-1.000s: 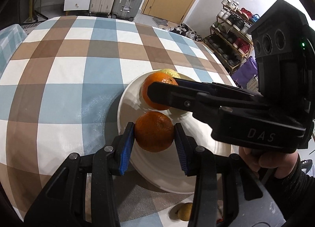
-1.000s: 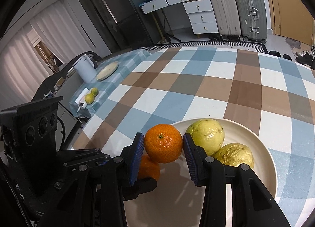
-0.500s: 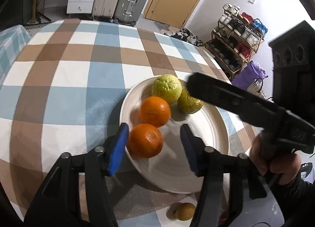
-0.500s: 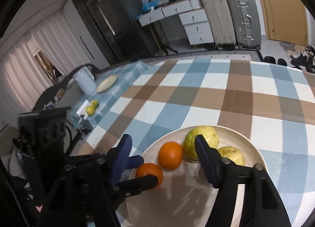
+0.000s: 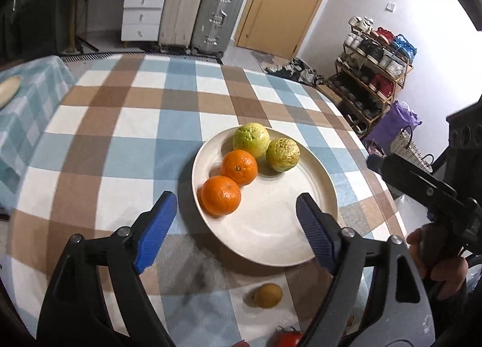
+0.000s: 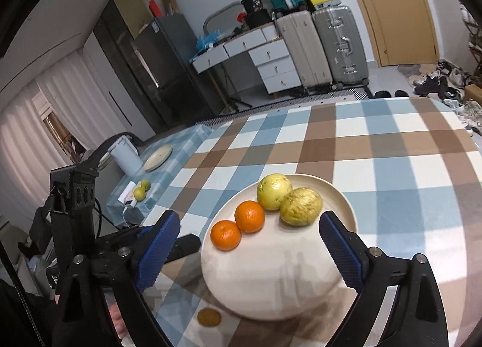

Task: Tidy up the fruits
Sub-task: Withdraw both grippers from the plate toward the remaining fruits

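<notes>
Orange fruits (image 5: 230, 182) we gripped earlier now lie freed on the plate (image 5: 301, 244), both grippers (image 5: 233, 228) (image 6: 248, 256) spread wide; only our left view shows a red fruit (image 5: 287, 338).

oranges (image 5: 229, 177) on plate (image 5: 301, 244) | guavas (image 5: 267, 145) behind oranges

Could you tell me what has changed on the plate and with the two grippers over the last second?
Both grippers let go: the left gripper released the nearer orange, the right gripper released the farther orange, and both opened wide and pulled back. The oranges now rest on the plate, touching. The two yellow-green fruits stayed put, as did the small brown fruit on the tablecloth.
</notes>
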`<act>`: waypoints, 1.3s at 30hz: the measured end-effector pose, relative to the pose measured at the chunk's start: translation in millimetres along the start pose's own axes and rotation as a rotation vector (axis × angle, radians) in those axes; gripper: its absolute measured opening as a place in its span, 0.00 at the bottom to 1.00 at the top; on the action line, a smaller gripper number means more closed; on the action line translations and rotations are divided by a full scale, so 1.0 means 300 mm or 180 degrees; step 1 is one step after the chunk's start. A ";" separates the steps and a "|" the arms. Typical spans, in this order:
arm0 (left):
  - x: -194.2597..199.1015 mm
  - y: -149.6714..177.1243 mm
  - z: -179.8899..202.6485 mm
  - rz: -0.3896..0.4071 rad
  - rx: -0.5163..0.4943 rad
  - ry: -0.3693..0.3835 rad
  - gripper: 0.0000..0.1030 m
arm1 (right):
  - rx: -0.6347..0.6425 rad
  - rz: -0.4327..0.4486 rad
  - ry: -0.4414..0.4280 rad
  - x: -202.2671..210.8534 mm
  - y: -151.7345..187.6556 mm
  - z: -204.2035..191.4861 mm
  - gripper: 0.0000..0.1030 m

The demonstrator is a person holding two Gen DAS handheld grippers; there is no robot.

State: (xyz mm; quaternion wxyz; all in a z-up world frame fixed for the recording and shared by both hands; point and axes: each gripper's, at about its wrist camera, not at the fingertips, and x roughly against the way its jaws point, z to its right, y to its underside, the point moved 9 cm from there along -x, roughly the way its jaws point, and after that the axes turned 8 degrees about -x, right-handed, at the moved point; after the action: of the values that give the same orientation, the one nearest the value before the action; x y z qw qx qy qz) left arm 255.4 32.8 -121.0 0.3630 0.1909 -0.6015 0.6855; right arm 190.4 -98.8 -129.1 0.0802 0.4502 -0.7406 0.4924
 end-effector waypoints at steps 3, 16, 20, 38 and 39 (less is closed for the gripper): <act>0.051 0.010 0.016 0.0060 -0.0019 -0.0069 0.79 | -0.0029 0.0109 -0.0013 0.066 0.019 -0.002 0.97; 0.254 0.106 0.118 0.0331 -0.0141 -0.0278 0.99 | 0.0189 0.0318 -0.0027 0.256 0.153 -0.056 1.00; 0.304 0.137 0.142 0.0413 -0.0228 -0.0330 0.99 | 0.0267 0.0377 0.0003 0.298 0.204 -0.072 1.00; 0.349 0.363 0.150 0.0253 -0.0171 -0.0384 0.99 | 0.0521 0.0469 0.0244 0.398 0.417 -0.084 1.00; 0.347 0.377 0.152 0.0238 -0.0169 -0.0372 0.99 | 0.0524 0.0473 0.0251 0.404 0.429 -0.084 1.00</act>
State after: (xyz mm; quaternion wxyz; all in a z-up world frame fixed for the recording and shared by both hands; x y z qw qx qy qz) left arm 96.0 15.4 -116.5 0.3063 0.1983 -0.6464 0.6701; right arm 15.8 -135.7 -132.9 0.0353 0.3795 -0.7253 0.5734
